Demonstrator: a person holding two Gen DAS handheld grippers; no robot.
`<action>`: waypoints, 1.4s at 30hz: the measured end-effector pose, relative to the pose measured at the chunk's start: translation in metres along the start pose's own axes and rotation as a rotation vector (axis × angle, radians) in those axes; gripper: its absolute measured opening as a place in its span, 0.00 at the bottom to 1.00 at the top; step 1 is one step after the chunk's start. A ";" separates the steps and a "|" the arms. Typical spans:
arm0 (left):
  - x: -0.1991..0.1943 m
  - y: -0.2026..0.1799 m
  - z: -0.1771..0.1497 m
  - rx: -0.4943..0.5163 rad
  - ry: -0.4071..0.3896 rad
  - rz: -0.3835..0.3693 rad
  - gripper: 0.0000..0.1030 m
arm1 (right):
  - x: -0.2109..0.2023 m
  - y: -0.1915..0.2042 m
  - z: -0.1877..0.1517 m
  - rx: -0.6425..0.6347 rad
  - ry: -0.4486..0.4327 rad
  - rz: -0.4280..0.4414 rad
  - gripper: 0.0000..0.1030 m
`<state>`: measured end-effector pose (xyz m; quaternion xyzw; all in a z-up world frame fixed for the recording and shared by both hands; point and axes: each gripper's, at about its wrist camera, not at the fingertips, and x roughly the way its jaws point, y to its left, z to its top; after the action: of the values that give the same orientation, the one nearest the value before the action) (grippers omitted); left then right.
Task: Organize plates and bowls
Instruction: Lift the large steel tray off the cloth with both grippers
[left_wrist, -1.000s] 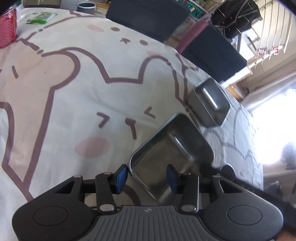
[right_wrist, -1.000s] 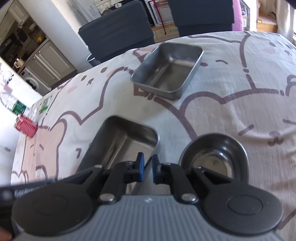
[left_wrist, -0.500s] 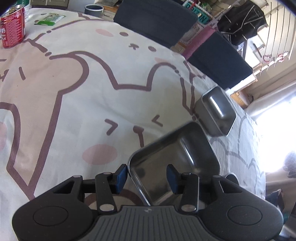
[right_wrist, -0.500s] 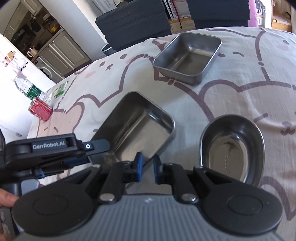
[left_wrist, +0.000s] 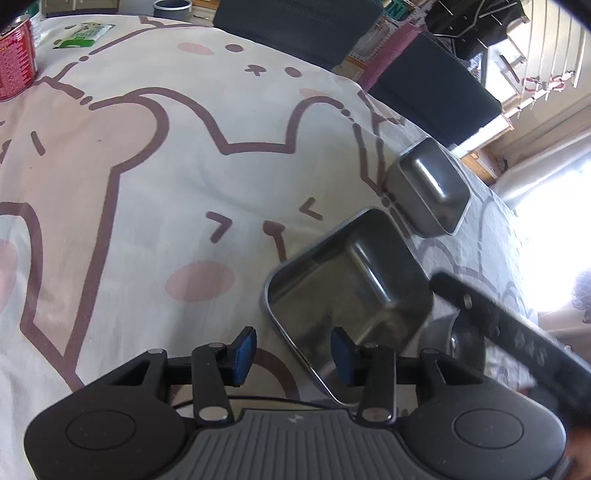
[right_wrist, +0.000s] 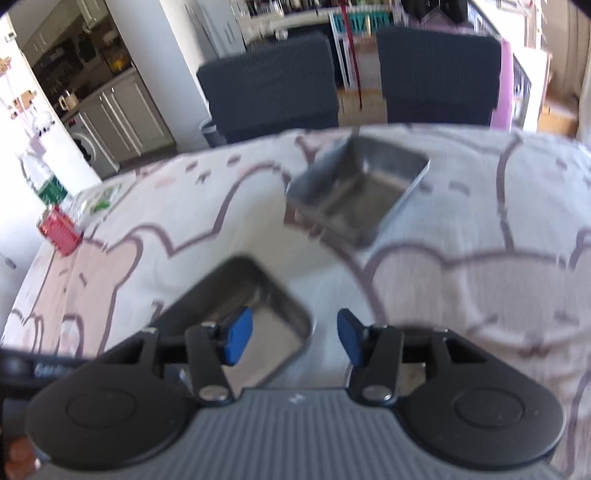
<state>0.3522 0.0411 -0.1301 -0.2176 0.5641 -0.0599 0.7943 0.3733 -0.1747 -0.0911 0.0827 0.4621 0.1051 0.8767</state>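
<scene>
The near steel tray (left_wrist: 347, 291) sits on the counter (left_wrist: 166, 177), long axis running diagonally toward the far tray (left_wrist: 428, 188). Left gripper (left_wrist: 293, 350) fingers are apart, straddling its rim; right gripper (right_wrist: 293, 336) fingers just spread open, gripping nothing.

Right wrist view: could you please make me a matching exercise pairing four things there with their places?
Things: 1 red can; 2 near steel tray; 3 far steel tray; 4 dark chairs.
Places: A behind the table; B closest to the camera; C at the table's left edge; D near the table's far edge.
Pairs: 1-C, 2-B, 3-D, 4-A.
</scene>
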 end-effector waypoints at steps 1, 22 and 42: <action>0.000 -0.001 0.000 0.004 0.006 -0.006 0.44 | 0.002 -0.003 0.003 -0.001 -0.009 0.011 0.56; -0.001 0.011 0.013 -0.057 -0.097 -0.022 0.43 | 0.012 0.008 0.004 -0.129 0.158 0.135 0.38; 0.000 0.003 0.007 0.051 -0.084 0.088 0.08 | 0.037 0.021 0.008 -0.182 0.083 0.049 0.24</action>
<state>0.3581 0.0454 -0.1297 -0.1743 0.5374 -0.0301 0.8246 0.3979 -0.1448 -0.1105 0.0095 0.4842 0.1715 0.8580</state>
